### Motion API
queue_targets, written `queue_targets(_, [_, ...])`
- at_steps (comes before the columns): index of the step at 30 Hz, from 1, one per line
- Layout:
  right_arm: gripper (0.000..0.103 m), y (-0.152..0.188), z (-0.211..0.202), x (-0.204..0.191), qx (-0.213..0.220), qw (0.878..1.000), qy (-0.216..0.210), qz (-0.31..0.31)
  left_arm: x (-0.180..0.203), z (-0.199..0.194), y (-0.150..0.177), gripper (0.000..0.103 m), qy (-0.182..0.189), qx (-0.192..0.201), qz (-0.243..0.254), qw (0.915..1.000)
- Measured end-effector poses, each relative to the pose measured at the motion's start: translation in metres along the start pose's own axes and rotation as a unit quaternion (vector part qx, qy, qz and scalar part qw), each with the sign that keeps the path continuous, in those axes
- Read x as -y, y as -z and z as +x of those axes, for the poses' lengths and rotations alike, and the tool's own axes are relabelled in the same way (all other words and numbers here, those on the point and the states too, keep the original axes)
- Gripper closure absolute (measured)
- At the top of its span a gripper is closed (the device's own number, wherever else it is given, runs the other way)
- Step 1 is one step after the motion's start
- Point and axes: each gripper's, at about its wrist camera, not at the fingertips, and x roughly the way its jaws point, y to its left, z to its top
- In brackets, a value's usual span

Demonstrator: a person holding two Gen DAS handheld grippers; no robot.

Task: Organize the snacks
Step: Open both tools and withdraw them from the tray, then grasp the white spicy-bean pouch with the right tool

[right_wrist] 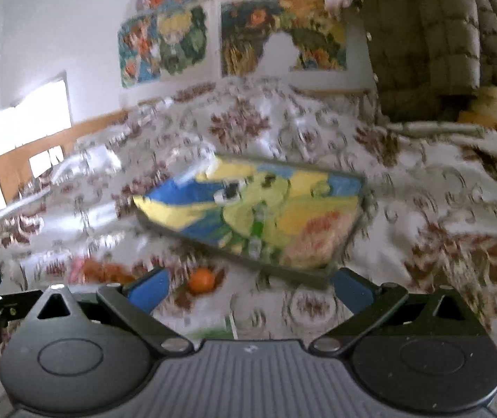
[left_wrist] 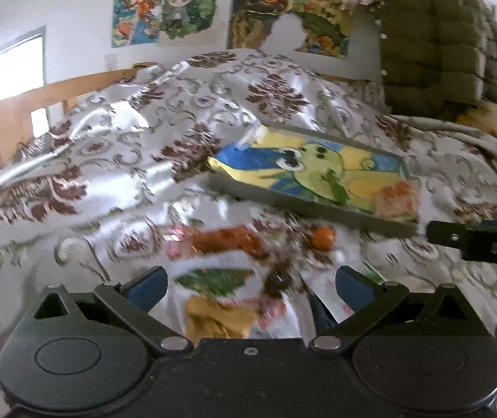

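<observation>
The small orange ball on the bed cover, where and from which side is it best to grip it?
Grip the orange ball across its widest middle, coming from above with the fingers on its left and right. It is round, so it may roll on the soft bed cover. The flat painted box lies close behind, so approach from the near side. The right hand-held gripper, open, seems nearest.

A patterned white bedspread (left_wrist: 165, 111) is spread over a wooden bed frame (left_wrist: 18, 111). Cartoon posters (left_wrist: 165, 7) are fixed to the wall, and what seems an olive quilted jacket (left_wrist: 436, 41) is hung beside them.
</observation>
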Motion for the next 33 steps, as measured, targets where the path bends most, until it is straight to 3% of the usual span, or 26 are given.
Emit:
queue_targets(7, [0.000,0.019,-0.005,0.001,-0.055,0.998,0.007,0.021,0.015,-0.007,0.031,0.001,0.034,-0.017,0.039,0.9985])
queue_targets(18, [0.000,0.034,0.026,-0.008,-0.157,0.988,-0.001,0.008,0.034,0.004,0.051,0.001,0.079,-0.068,0.097,0.9898])
queue_targets(33, [0.000,0.043,0.039,-0.020,-0.210,0.977,-0.035,-0.018,0.046,0.027,0.059,0.001,0.108,-0.115,0.116,0.9806])
